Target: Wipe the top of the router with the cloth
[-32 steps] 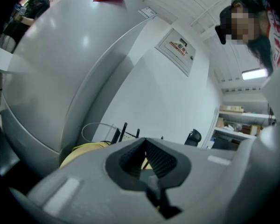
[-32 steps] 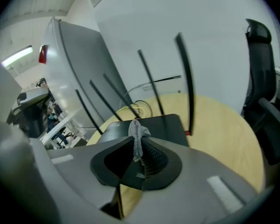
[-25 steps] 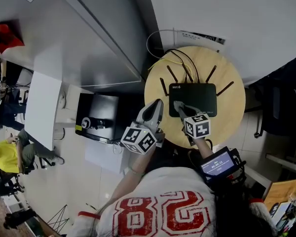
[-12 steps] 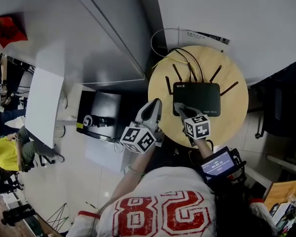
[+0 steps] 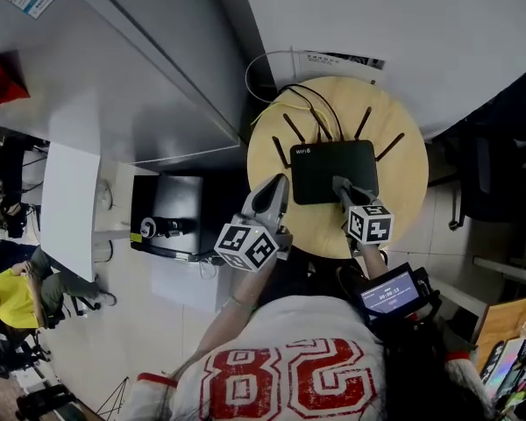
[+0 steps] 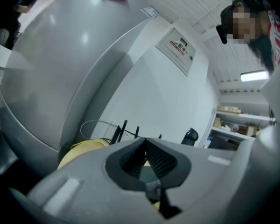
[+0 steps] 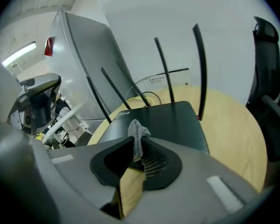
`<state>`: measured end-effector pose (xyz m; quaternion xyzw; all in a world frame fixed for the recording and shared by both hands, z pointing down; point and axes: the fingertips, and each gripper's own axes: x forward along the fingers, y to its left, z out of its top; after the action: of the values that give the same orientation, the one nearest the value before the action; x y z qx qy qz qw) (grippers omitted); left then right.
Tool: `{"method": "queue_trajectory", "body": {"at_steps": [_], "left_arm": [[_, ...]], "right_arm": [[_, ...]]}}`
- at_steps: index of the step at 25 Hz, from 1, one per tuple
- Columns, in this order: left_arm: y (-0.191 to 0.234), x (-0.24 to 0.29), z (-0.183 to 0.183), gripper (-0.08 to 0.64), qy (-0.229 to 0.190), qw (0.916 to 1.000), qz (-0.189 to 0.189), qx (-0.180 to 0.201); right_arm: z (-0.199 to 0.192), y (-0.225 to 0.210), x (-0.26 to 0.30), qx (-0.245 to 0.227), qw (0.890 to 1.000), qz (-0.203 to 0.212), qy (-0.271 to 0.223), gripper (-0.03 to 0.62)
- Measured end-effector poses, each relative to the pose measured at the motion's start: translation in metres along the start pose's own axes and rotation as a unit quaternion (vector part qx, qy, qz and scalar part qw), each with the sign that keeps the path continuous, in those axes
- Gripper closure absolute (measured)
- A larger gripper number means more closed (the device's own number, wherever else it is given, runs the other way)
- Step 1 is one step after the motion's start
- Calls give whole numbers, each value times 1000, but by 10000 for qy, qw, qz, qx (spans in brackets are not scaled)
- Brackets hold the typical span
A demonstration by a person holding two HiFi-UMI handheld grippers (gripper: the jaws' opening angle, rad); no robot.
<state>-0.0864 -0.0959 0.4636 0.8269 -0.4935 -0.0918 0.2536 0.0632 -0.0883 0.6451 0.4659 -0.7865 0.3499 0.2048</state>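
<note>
Now, the step: wiping the router [image 5: 320, 169] top with the cloth [image 7: 138, 133]; I judge it under way, with the cloth on the near right part of the lid.
Right gripper [image 5: 340, 184]: jaws pinched on the grey cloth. A tuft stands above the tips and the rest is hidden under them.
Left gripper [image 5: 279, 188]: jaws pressed together on nothing, held off the table's left edge and apart from the router.
Router: a flat black box in the middle of the round table [image 5: 403, 213]. Its antennas [image 7: 199, 64] rise along the far edge and cables [image 5: 285, 108] trail behind.
Doing it well: use light, even pressure and long strokes across the lid, each overlapping the last. Keep the cloth, not the jaw tips, against the plastic.
Far edge: slow down there and stop short of the antennas so the cloth doesn't snag on them.
Sliding: the router looks light and may skid, so the idle left gripper could steady its near left corner.
Surface: a pale wooden top, bare around the router, with room on the right and near sides.
Room: a white wall behind, a tall grey cabinet [image 5: 114, 86] at left and a black chair [image 7: 266, 73] at right. A seated person in yellow [image 5: 13, 279] is well off to the far left.
</note>
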Motion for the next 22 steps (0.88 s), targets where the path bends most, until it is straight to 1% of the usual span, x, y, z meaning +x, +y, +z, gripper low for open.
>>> {"method": "queue_trajectory", "body": {"at_steps": [8, 13, 16, 18, 20, 22], "left_arm": [[-15, 10, -7, 565, 83, 9998, -169, 5], [-17, 8, -7, 565, 58, 9999, -120, 45], [-14, 6, -6, 565, 39, 10000, -68, 47], [-12, 4, -5, 565, 19, 10000, -38, 41], [-10, 3, -6, 565, 1, 10000, -7, 31], [-8, 1, -6, 565, -10, 10000, 24, 36]], "right_arm": [[0, -69, -37, 525, 9955, -736, -298, 551], [-1, -94, -52, 686, 9918, -995, -419, 551], [0, -97, -53, 707, 9912, -1031, -433, 551], [2, -92, -51, 688, 9918, -980, -451, 551], [6, -77, -46, 621, 9938, -797, -470, 551], [10, -51, -34, 440, 9970, -481, -426, 551]]}}
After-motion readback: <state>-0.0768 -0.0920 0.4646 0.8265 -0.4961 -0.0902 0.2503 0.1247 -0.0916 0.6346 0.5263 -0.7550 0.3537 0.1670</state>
